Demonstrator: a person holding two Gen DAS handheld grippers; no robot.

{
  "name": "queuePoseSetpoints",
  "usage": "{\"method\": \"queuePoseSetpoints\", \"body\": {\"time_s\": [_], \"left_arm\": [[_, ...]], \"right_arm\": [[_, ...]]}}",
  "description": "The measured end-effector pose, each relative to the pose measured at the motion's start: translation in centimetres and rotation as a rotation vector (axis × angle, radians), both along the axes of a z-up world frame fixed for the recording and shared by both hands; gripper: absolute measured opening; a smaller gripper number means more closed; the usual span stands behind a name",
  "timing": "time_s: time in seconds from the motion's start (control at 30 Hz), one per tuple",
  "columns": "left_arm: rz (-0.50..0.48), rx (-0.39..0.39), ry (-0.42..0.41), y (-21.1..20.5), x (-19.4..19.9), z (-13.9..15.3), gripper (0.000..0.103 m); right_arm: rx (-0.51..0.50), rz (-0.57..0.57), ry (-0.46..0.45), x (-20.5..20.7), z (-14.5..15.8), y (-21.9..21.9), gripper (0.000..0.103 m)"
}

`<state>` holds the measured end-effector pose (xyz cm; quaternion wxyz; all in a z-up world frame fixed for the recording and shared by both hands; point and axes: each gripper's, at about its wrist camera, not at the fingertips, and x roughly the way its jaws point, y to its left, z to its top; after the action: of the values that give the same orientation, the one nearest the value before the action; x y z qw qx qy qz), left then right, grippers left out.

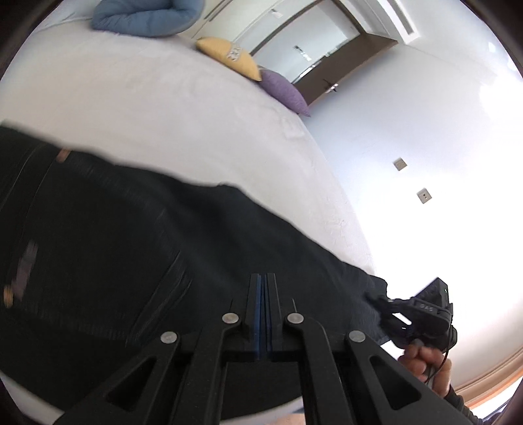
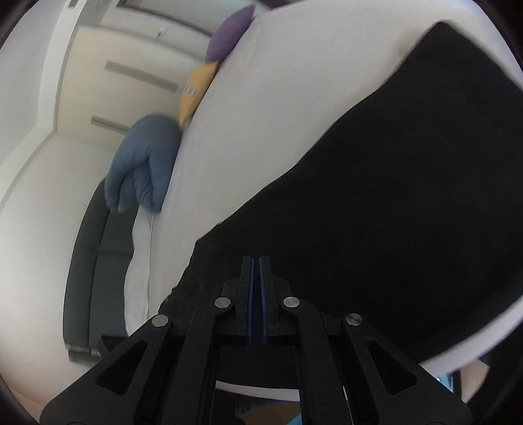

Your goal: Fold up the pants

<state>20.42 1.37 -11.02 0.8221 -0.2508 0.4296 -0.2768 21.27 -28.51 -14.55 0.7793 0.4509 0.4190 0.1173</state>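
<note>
On the white bed (image 1: pixel 163 108) my black pants (image 1: pixel 137 235) are spread across the near side. Left tool (image 1: pixel 263 278) and right tool (image 2: pixel 256 261) both have their jaws together over the fabric, can't tell if any cloth's pinched. Blue (image 1: pixel 143 16), yellow (image 1: pixel 232 57), purple (image 1: pixel 287 93) pillows sit at the far edge.

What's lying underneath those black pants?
The black pants lie spread on a white bed, whose sheet shows all around them. Whatever sits directly beneath the fabric is covered and cannot be seen.
</note>
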Motion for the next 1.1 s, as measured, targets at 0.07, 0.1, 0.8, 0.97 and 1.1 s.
{"method": "queuePoseSetpoints", "body": {"time_s": [0.07,0.1,0.8,0.97,1.1], "left_arm": [[-0.011,0.039,-0.022,-0.5,1.8,0.4,0.001],[-0.005,0.056,-0.023,-0.5,2.8,0.3,0.001],[0.165,0.007,0.144,10.5,7.0,-7.5,0.005],[0.155,0.092,0.084,8.4,4.3,-4.0,0.002],[0.048,0.085,0.011,2.3,1.9,-0.7,0.002]], "right_arm": [[0.071,0.116,0.014,5.1,-1.8,5.1,0.002],[0.091,0.154,0.034,7.9,-2.7,6.9,0.002],[0.017,-0.553,0.019,2.0,-10.1,-11.2,0.0],[-0.092,-0.794,0.037,-4.7,-6.8,-16.0,0.006],[0.082,-0.697,-0.111,-6.3,-6.6,-12.2,0.006]]}}
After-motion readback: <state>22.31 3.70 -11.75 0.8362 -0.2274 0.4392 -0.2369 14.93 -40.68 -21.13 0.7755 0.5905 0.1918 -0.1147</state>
